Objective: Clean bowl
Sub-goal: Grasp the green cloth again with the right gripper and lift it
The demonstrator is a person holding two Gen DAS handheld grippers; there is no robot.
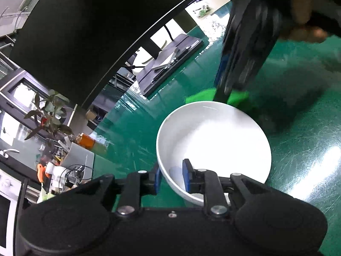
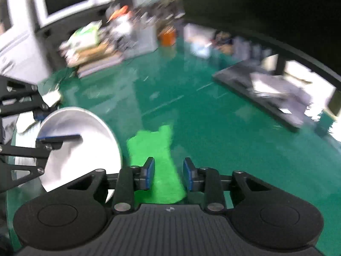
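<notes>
Green tabletop [image 2: 191,111]: left claw [image 1: 171,176] pinches bowl [image 1: 213,140] rim; blurred right claw [image 2: 168,173] gapes over cloth [image 2: 153,149].

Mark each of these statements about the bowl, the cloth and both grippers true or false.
1. The left gripper pinches the bowl rim, one finger inside, one outside. True.
2. The cloth is red. False: it is green.
3. The right gripper straddles the cloth with its jaws apart. True.
4. The cloth lies inside the bowl. False: it lies on the green table beside the bowl.
5. The bowl holds food. False: its white inside looks empty.
</notes>
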